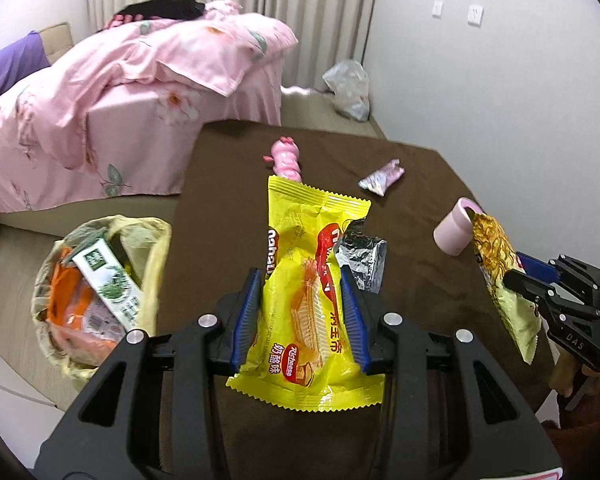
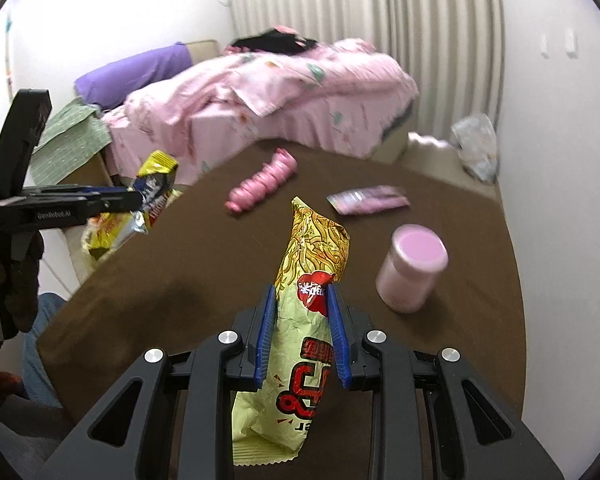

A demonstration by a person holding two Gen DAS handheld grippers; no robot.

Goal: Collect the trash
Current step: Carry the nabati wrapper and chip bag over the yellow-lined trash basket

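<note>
The left tongs (image 1: 302, 312) grip a yellow wafer wrapper (image 1: 304, 300), the right tongs (image 2: 302, 334) a noodle-snack bag (image 2: 300, 340), both lifted over the surface (image 1: 228, 184). Either light, slippery pack could slide free. Left of the left tongs, the lined bin (image 1: 100, 292) holds cartons and orange packaging.

A brown table (image 1: 400, 200) sits in the room. Behind the table is a bed with a pink flowery blanket (image 1: 140, 80). A purple pillow (image 2: 140, 72) lies at the bed's far end, with something black (image 1: 168, 6), maybe clothes, on the blanket. White curtains (image 2: 380, 8) hang behind the bed.
</note>
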